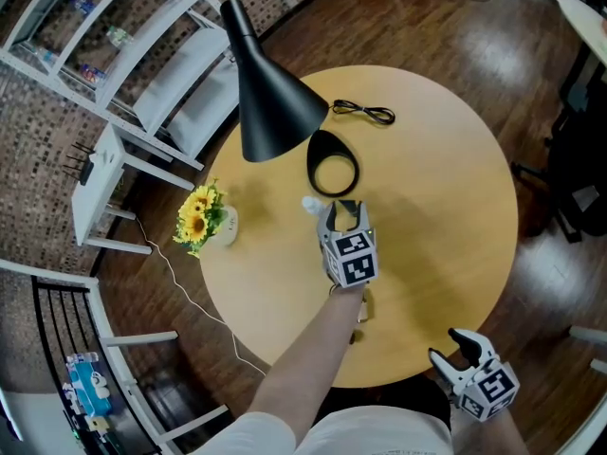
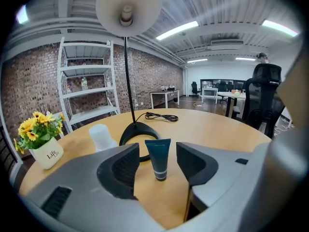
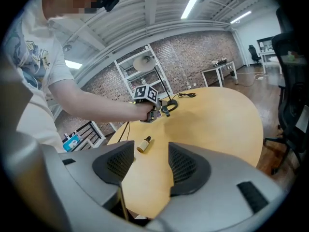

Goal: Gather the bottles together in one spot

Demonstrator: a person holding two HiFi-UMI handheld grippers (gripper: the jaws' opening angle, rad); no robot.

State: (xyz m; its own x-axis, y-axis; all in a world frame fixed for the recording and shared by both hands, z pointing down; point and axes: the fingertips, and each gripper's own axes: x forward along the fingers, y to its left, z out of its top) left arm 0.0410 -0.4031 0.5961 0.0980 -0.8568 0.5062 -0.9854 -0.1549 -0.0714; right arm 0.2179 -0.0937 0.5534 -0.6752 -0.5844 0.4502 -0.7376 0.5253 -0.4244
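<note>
A dark teal tube [image 2: 158,157] stands cap down on the round wooden table [image 1: 446,197], close in front of the lamp base [image 2: 136,132]. My left gripper [image 2: 157,151] is open around the tube, with a gap between each pad and the tube. A frosted white bottle [image 2: 101,136] stands just left of it, also seen in the head view as the white bottle [image 1: 311,205]. A small amber dropper bottle [image 3: 143,144] lies on its side nearer the table's front edge. My right gripper [image 3: 150,161] is open and holds nothing, low at the front right [image 1: 451,347].
A black lamp [image 1: 270,93] leans over the table's back. A black cable [image 1: 365,112] lies behind the base. A white pot of yellow flowers [image 1: 204,218] stands at the table's left edge. White shelving [image 2: 87,86] is beyond, and office chairs [image 2: 263,93] are to the right.
</note>
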